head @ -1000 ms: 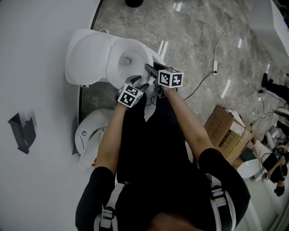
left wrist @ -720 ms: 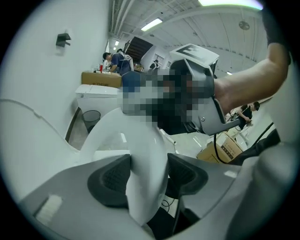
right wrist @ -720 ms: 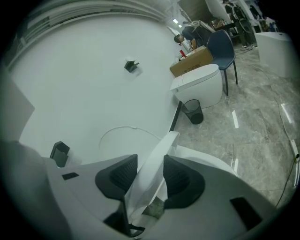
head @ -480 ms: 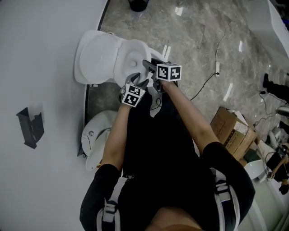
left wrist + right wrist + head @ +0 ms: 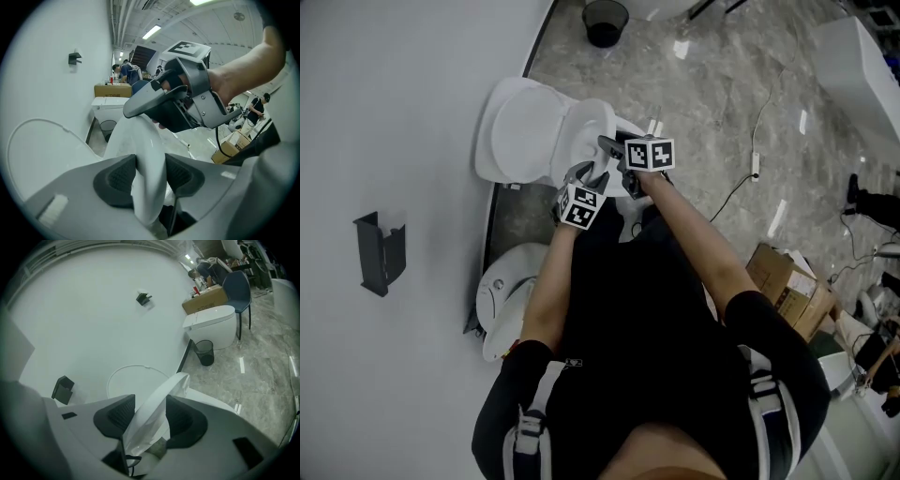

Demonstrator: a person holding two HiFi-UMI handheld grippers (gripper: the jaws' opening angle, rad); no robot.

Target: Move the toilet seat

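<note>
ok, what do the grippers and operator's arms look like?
The left gripper and right gripper: grey moulded shells, dark ribbed pads, each with a cube of black-and-white square markers. Black short sleeves, pale harness straps. Left jaws have just been closing, right jaws opening, toilet seat between both.

A plain white wall (image 5: 394,112) meets a glossy grey marble floor (image 5: 712,84). A dark holder (image 5: 380,253) hangs on the wall, and a black bin (image 5: 606,21) stands near its foot. A cardboard box (image 5: 787,286) and a thin cable (image 5: 741,183) lie on the floor. Strip lights (image 5: 152,32) line the ceiling.
</note>
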